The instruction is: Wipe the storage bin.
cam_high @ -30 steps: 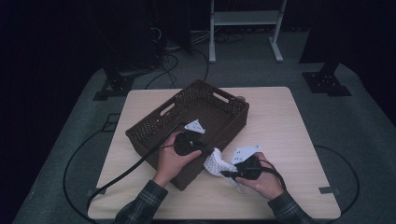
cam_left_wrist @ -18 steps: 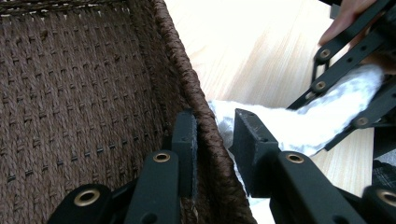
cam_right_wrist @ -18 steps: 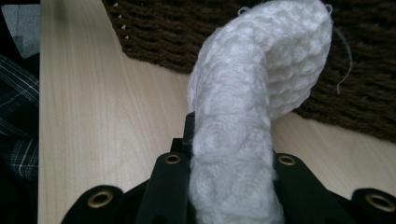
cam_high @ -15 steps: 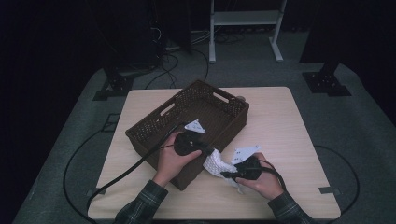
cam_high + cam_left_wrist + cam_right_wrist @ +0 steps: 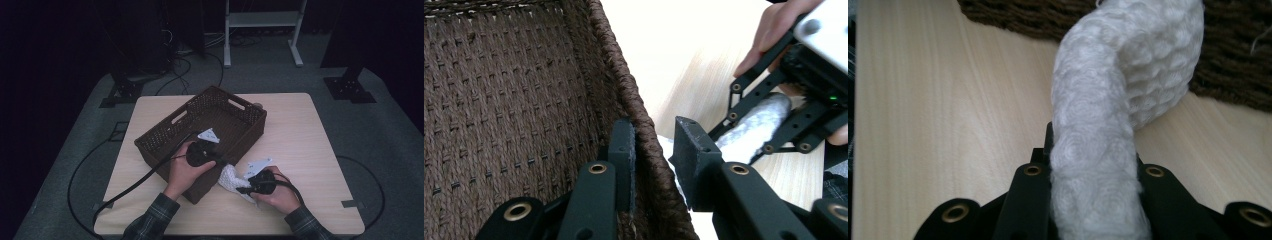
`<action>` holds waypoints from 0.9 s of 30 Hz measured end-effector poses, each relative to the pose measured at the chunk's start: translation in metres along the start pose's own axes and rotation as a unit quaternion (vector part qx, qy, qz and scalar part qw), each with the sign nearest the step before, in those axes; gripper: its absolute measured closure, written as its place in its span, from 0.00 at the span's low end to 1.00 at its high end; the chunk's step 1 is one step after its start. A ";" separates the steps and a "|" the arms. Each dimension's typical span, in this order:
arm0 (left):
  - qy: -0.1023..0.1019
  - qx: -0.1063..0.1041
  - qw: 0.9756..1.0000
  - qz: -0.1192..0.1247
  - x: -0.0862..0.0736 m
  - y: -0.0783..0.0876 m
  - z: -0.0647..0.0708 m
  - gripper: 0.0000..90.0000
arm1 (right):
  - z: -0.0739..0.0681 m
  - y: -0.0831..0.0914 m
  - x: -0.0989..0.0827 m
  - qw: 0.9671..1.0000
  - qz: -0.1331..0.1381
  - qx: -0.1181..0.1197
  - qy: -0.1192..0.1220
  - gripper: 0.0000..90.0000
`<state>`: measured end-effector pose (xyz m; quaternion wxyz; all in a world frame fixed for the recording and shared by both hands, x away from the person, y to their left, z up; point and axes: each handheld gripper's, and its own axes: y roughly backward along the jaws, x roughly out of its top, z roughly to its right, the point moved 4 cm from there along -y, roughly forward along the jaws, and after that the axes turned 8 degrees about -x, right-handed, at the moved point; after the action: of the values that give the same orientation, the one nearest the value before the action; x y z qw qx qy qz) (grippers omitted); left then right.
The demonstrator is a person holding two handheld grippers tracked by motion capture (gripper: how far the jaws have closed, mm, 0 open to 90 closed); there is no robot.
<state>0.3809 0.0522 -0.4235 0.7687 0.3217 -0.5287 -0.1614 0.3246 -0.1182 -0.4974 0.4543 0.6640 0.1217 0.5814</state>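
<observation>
Both claws clamp: left [image 5: 651, 165] on basket wall [image 5: 644, 130], right [image 5: 1093, 170] on cloth [image 5: 1113, 100] stretching toward basket.

Plaid dark sleeves [image 5: 150, 225] at frame bottom; black left gripper [image 5: 212, 157], brass rivets, grey plates, black cable [image 5: 130, 187] lower left.

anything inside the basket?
The brown woven basket shows bare weave on its floor and walls. The left hand-held gripper straddles its near wall, one jaw inside. The near inner corner is hidden under the left hand.
</observation>
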 end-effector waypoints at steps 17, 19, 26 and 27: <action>0.003 0.000 1.000 -0.002 0.000 0.000 0.000 0.78 | -0.024 0.032 0.029 0.996 0.078 0.026 0.033 0.84; 0.004 0.000 1.000 -0.001 0.000 0.000 0.000 0.78 | -0.026 0.037 0.032 0.995 0.086 0.028 0.034 0.84; 0.003 0.001 1.000 -0.002 0.000 0.000 0.000 0.78 | -0.023 0.033 0.029 0.996 0.078 0.020 0.032 0.84; 0.003 0.001 1.000 -0.003 0.000 0.000 0.000 0.78 | -0.022 0.030 0.028 0.996 0.077 0.020 0.030 0.84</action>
<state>0.3805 0.0525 -0.4234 0.7695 0.3241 -0.5259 -0.1621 0.3025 -0.1056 -0.4580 0.3911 0.6628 0.0954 0.6313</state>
